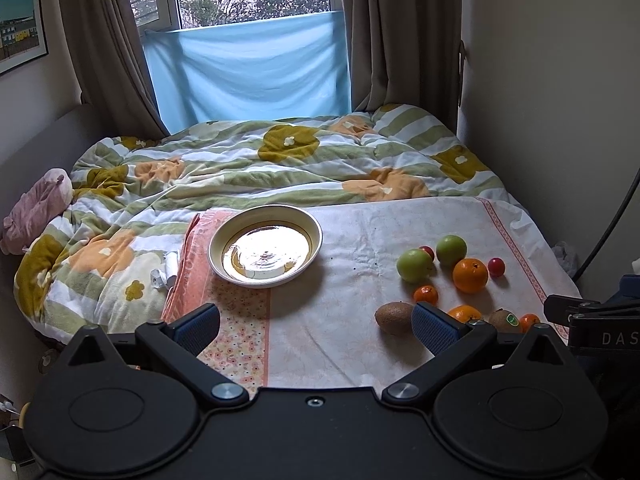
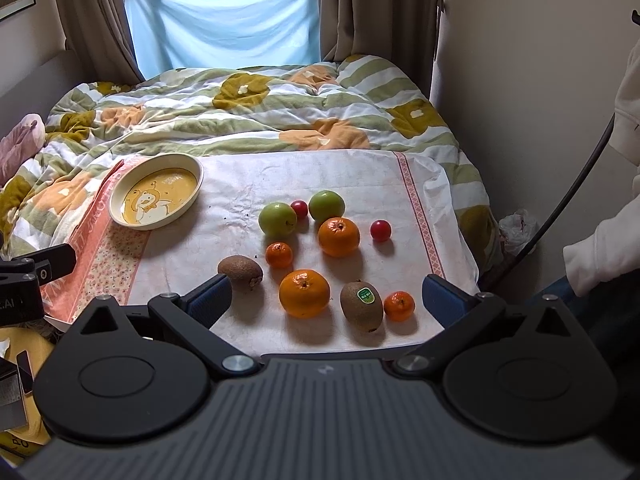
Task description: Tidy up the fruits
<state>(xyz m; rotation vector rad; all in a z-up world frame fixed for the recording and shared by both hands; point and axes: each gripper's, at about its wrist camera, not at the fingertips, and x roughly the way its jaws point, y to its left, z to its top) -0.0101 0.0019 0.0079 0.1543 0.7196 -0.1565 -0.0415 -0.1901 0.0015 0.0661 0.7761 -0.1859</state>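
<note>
Both grippers are spread wide and hold nothing: the right gripper [image 2: 326, 300] hovers over the near edge of the cloth [image 2: 352, 176] above the fruit, and the left gripper [image 1: 316, 326] hovers over the near edge facing the empty plate [image 1: 265, 246] at the far left corner of the cloth. All fruit lies on the right half of the cloth: two green apples [image 2: 277, 219] and two small red fruits [image 2: 380, 229] toward the far side, a large orange [image 2: 339, 236] and a small tangerine [image 2: 279, 254] in the middle, and along the near edge a plain kiwi [image 2: 240, 271], a second large orange [image 2: 305, 293], a stickered kiwi [image 2: 361, 305] and another tangerine [image 2: 399, 305]. The likely step is a first pick; take a near-edge piece standing apart, such as the plain kiwi, centre it between the fingers, close gently across its short axis, and lower it into the plate rather than dropping it, since round fruit rolls. In the left view the right finger [image 1: 436, 326] covers part of the near-row orange and both stickered kiwi and tangerine are partly cut off. Glare hides the plate's picture there. The kind of small red fruit cannot be told
</note>
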